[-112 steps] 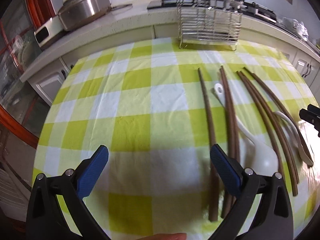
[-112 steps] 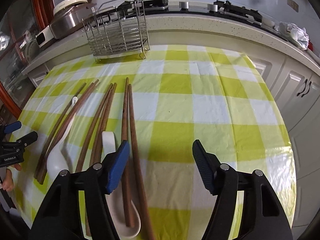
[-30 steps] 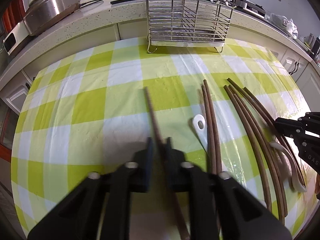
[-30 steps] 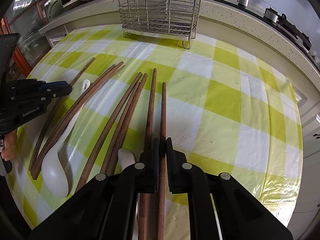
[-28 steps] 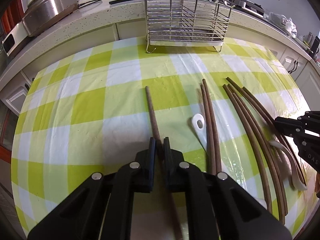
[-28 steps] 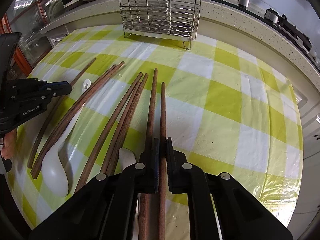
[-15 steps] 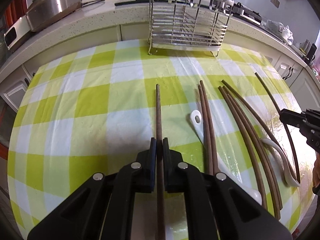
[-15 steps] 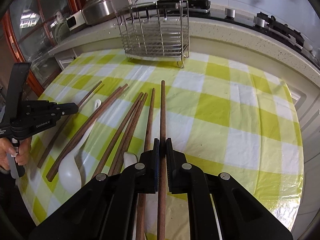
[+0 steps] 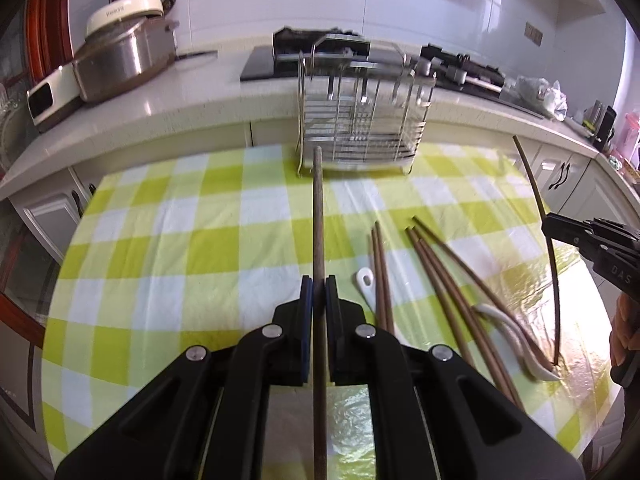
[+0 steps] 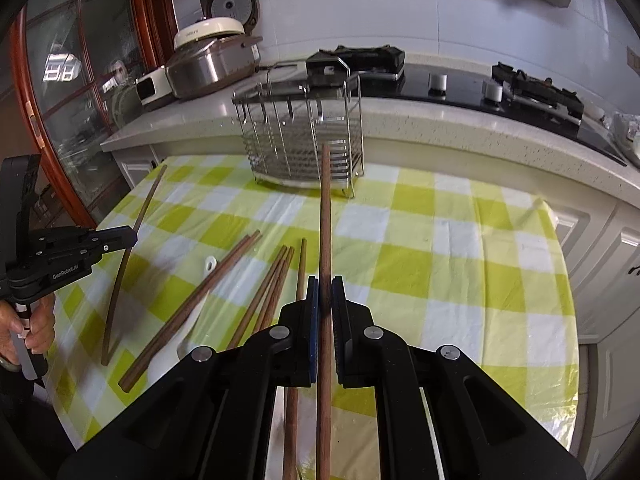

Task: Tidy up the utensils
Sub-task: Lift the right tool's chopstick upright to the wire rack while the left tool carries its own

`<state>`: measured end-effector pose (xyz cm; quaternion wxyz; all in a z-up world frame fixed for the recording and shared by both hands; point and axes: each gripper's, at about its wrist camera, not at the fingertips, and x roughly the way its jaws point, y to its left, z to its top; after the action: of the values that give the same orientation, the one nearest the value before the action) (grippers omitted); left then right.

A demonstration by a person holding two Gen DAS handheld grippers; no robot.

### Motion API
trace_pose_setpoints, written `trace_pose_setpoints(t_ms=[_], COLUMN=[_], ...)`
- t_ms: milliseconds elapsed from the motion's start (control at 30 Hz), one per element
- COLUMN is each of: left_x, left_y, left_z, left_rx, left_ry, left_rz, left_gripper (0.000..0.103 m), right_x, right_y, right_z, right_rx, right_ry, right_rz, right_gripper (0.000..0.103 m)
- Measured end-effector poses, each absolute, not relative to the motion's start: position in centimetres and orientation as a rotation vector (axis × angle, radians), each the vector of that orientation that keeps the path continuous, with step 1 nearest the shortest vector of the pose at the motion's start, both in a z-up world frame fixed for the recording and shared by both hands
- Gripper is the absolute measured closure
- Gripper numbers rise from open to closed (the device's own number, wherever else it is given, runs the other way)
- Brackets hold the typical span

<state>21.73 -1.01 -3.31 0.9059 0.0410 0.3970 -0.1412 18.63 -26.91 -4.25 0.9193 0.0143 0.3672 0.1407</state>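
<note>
Wooden chopsticks are clamped one in each claw: the left claw [image 9: 319, 292] is clenched on a dark chopstick [image 9: 318, 216], and the right claw [image 10: 325, 294] is clenched on a reddish chopstick [image 10: 325, 216]. Each stick is held near its middle, with its far tip raised toward the wire utensil rack [image 9: 360, 120] at the far edge of the surface [image 9: 180, 248].

A thin stick gripped at one point could be pivoted or slid between the pads if its tip is knocked against a rack wire. The narrow slots could be missed, so that a stick is dropped beside the rack. With both sticks aimed at the same rack, a collision between them is also judged possible.

More chopsticks [image 9: 436, 280] and two white spoons [image 9: 512, 340] are left lying on the yellow-and-white checked cloth. Behind the surface, a speckled kitchen worktop [image 10: 440, 120] is seen, carrying a rice cooker [image 9: 120, 52] and a gas hob [image 10: 536, 88], with white cabinets below.
</note>
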Motion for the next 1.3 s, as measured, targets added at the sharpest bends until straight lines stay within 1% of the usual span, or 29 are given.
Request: trace_pose_setpoints(t_ms=[300, 700, 1000, 1300], left_x=[19.5, 17.7, 19.8, 25.0], left_y=[-0.8, -0.6, -1.5, -2.2], left_z=[-1.0, 2.0, 4.9, 8.6], left_rx=[0.088, 0.101, 0.123, 0.102], left_ry=[0.760, 0.616, 0.566, 0.546], left_rz=[-0.300, -0.275, -0.274, -0.280], left_gripper=[0.097, 0.097, 0.097, 0.097], right_x=[17.2, 16.3, 18.7, 23.5], right_y=[-27.1, -27.3, -27.5, -27.5], right_z=[-2.0, 0.3, 2.3, 5.6], right_rx=[0.023, 0.035, 0.060, 0.085], right_ry=[0.695, 0.584, 0.539, 0.478], right_rz=[0.275, 0.238, 0.228, 0.217], right_gripper=[0.094, 0.094, 0.094, 0.094])
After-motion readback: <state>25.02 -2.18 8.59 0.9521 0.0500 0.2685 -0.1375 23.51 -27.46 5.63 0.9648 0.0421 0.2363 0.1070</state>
